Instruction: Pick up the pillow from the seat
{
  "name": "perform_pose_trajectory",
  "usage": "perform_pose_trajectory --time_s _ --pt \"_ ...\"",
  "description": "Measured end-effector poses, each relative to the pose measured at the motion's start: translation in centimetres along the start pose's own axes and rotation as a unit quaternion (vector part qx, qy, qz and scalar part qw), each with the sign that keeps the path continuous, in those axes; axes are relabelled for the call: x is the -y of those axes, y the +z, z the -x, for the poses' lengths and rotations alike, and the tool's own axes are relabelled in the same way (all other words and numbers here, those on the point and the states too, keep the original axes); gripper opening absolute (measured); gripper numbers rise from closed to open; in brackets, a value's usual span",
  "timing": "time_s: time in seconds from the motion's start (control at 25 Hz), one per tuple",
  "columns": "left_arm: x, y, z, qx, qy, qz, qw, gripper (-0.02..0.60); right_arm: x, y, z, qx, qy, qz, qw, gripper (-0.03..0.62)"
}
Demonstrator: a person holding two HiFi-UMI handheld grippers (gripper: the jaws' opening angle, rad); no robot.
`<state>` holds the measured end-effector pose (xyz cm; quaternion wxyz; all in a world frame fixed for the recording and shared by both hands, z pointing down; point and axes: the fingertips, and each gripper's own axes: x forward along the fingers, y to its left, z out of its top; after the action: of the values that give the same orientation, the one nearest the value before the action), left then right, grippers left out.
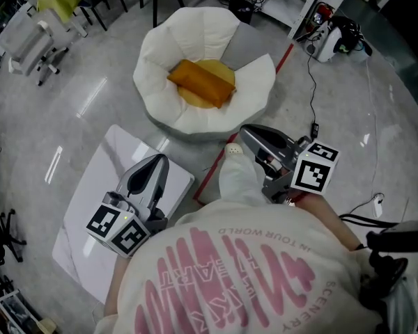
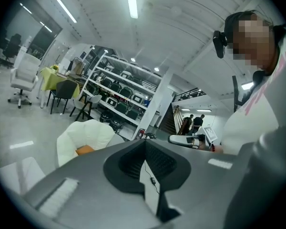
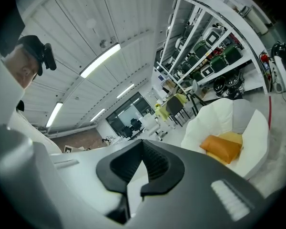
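An orange pillow (image 1: 200,81) lies on a yellow cushion in the middle of a white petal-shaped floor seat (image 1: 160,61). The pillow (image 3: 222,148) also shows in the right gripper view, and a sliver of the pillow (image 2: 85,150) peeks out in the left gripper view. My left gripper (image 1: 158,161) is held low at the left, shut and empty, short of the seat. At the right my right gripper (image 1: 247,135) is shut too, with nothing in it, its tip close to the seat's near rim.
A white board (image 1: 118,186) lies on the grey floor under the left gripper. A red floor line (image 1: 212,169) runs past the seat. Cables and a white device (image 1: 331,39) lie at the right. Chairs (image 1: 35,47) and shelving stand beyond.
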<state>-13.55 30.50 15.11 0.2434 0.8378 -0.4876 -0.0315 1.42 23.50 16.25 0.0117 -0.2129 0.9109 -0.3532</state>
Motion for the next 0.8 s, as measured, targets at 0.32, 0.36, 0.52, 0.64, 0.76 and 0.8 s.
perform_pose_trajectory --time_s 0.32,0.36,0.52,0.64,0.76,0.8 --pt "-4.5 3.5 -6.9 0.007 0.037 0.020 0.9991 0.020 6.7 5.7 -5.5 -0.027 0.024 -0.020 0.999 0.006" --pt "-5.1 3.9 -8.1 0.006 0.042 0.025 0.9988 0.020 7.8 6.5 -6.2 -0.035 0.025 -0.018 0.999 0.006" --pt "-7.1 4.9 -13.5 -0.002 0.063 0.051 0.9967 0.020 13.3 10.0 -8.2 -0.065 0.028 -0.021 0.997 0.006" --pt "-8.6 4.8 -17.9 -0.031 0.079 0.054 0.9950 0.019 17.3 11.7 -9.7 -0.093 0.035 -0.019 0.995 0.006" --pt "-10.1 3.5 -22.1 -0.068 0.088 0.050 0.9926 0.020 21.5 11.5 -11.0 -0.125 0.036 -0.030 0.991 0.006" --pt "-10.5 2.8 -23.3 -0.081 0.090 0.047 0.9915 0.018 23.0 11.1 -11.4 -0.133 0.034 -0.042 0.990 0.006"
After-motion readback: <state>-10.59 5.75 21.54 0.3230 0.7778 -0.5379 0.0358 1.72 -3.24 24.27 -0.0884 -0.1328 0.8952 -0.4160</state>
